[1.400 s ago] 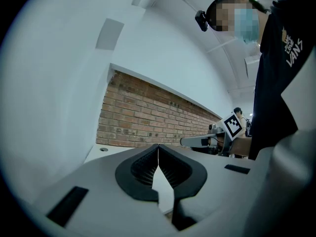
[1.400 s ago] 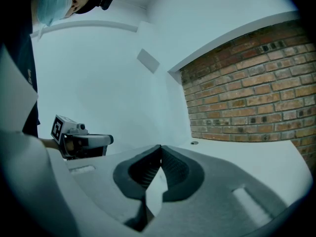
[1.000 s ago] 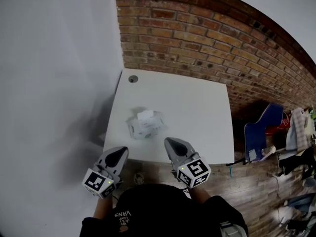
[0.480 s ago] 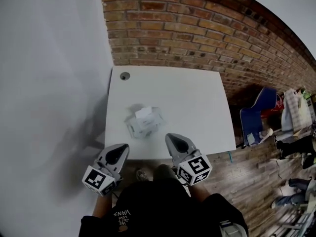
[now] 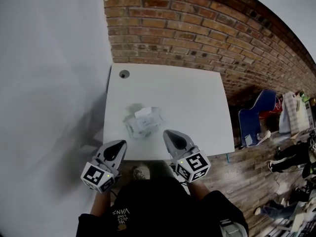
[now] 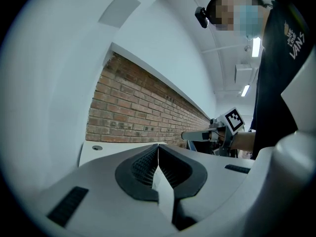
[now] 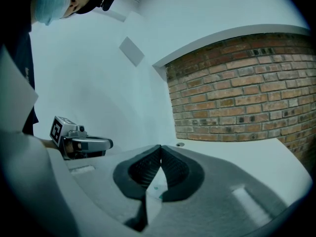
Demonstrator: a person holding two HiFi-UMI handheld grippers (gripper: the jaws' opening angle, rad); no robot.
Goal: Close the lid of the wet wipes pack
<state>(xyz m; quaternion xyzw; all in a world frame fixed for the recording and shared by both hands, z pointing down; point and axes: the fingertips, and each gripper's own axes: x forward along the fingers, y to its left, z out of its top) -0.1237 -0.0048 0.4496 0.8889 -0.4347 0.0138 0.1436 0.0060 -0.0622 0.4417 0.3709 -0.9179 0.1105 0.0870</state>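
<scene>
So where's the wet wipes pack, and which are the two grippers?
wet wipes pack point(image 5: 143, 123): head view, its middle.
left gripper point(image 5: 122, 143): head view, tips of its shut jaws.
right gripper point(image 5: 167, 133): head view, tips of its shut jaws.

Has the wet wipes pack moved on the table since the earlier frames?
No. The wet wipes pack keeps its place relative to the hole in the table; only the view shifted.

**"VANS" on the shirt is the only readable print**
"VANS" is read in white letters on the person's black shirt point(image 5: 148, 209), upside down in the head view and sideways in the left gripper view; the smaller lines beside it cannot be made out. Square black-and-white markers, not letters, are carried on the left tool point(image 5: 120, 146) and the right tool point(image 5: 170, 136). The label on the wet wipes pack point(image 5: 143, 123) is too small to be read.
</scene>
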